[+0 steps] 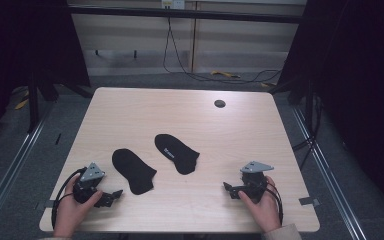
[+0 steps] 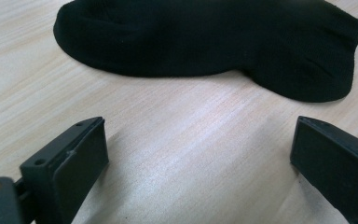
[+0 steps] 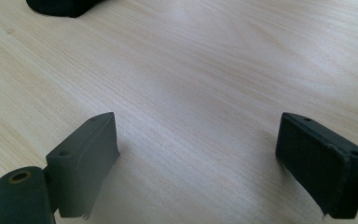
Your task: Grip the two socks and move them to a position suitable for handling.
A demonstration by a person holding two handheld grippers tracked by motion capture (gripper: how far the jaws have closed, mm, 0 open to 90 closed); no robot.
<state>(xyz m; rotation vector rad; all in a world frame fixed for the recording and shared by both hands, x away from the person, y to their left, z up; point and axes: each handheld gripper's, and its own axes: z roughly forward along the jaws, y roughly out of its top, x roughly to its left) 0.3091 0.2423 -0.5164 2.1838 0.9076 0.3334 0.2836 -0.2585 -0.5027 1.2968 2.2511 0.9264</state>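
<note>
Two black ankle socks lie flat on the light wooden table (image 1: 130, 110). The left sock (image 1: 132, 170) is just right of my left gripper (image 1: 111, 198), which rests near the front left edge with its jaws open and empty. In the left gripper view that sock (image 2: 205, 42) stretches across the top, beyond the jaws. The other sock (image 1: 176, 152) lies nearer the table's middle. My right gripper (image 1: 230, 190) sits near the front right, jaws wide apart over bare wood. A corner of a sock (image 3: 60, 7) shows at the top left of the right gripper view.
A small dark round hole (image 1: 220, 103) sits in the tabletop at the back right. Cables (image 1: 190, 70) trail on the floor behind the table. Black curtains (image 1: 360, 75) and metal frame rails flank both sides.
</note>
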